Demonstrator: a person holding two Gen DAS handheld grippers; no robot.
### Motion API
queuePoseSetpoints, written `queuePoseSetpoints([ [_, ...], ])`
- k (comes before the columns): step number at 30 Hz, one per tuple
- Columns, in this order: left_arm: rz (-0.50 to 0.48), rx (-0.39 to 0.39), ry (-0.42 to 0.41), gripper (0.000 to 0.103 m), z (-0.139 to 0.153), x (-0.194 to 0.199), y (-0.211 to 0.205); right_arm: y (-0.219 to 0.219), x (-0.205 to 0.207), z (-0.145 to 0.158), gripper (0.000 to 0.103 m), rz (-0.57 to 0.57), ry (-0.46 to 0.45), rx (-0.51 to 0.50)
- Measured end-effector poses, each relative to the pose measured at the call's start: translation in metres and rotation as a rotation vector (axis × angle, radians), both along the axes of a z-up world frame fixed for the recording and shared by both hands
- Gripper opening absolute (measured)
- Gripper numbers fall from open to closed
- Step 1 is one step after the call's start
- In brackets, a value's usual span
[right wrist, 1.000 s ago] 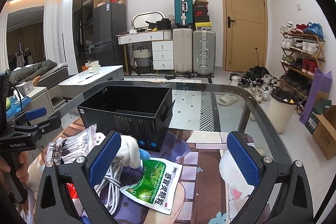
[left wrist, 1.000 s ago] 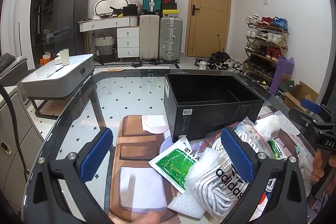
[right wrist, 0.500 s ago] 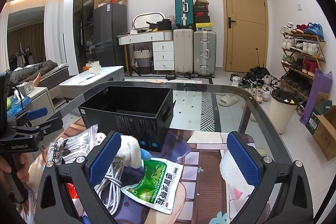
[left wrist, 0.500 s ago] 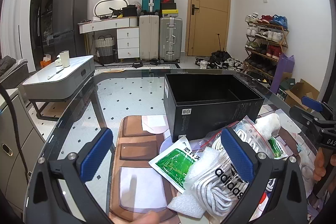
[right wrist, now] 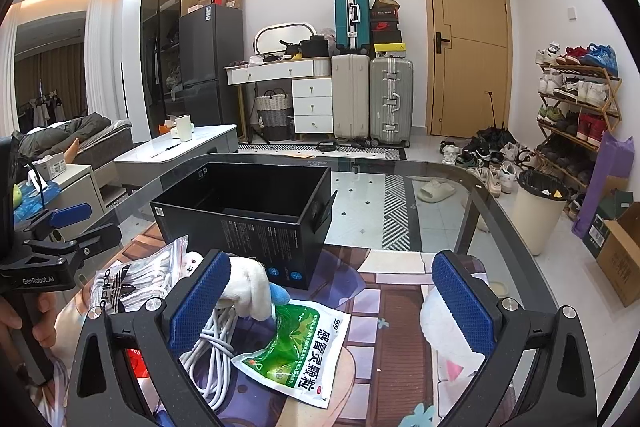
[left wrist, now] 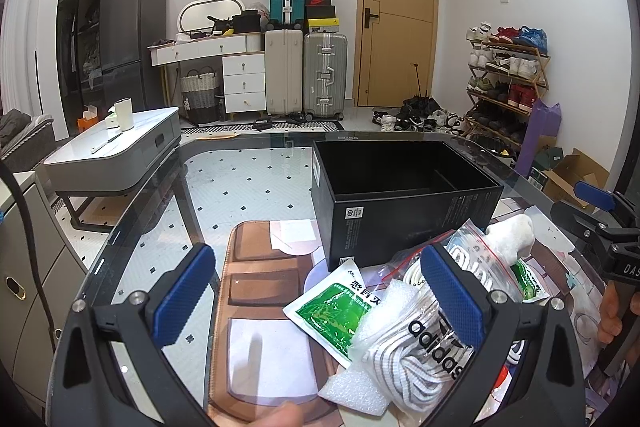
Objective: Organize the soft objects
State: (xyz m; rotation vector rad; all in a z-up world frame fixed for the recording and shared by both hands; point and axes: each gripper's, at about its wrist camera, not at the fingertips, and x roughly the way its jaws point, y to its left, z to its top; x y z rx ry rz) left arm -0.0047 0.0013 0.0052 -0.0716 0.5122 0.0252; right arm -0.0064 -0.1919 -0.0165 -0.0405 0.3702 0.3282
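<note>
Both the left gripper (left wrist: 318,291) and right gripper (right wrist: 326,295) hover with fingers spread wide, holding nothing. Crinkly bags (left wrist: 424,327), a glossy green pouch (right wrist: 298,341) and what seems a fuzzy white toy (right wrist: 250,285) lie heaped just before the rigid black box (right wrist: 256,215).

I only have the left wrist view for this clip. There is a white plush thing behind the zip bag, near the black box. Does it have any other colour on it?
Observer: Yes. In the right wrist view the white plush toy has a blue tip that points toward the green sachet.
Operator: What lies under the plush?
Observer: A coiled white cable, beside the sachet.
Operator: Is the right gripper holding anything?
Observer: No. The right gripper is open, with nothing clamped between its pads.
Operator: Anything on the floor past the table?
Observer: A cream bin with a black liner.
</note>
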Motion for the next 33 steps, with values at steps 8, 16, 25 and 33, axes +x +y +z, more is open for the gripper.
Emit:
queuePoseSetpoints([
  [8, 0.005, 0.001, -0.004, 0.103, 0.000, 0.000, 0.001, 0.000, 0.000, 0.000, 0.102, 0.001, -0.001, 0.002],
  [16, 0.008, 0.006, -0.002, 0.103, -0.001, 0.001, 0.002, 0.000, 0.000, -0.002, 0.102, 0.001, 0.007, 0.011],
  [25, -0.002, 0.009, 0.019, 0.103, -0.002, -0.002, 0.001, -0.011, 0.009, -0.004, 0.102, 0.038, 0.058, 0.114],
  [33, -0.031, 0.009, 0.090, 0.103, -0.005, -0.009, -0.005, -0.001, 0.005, 0.008, 0.102, 0.094, 0.092, 0.049],
])
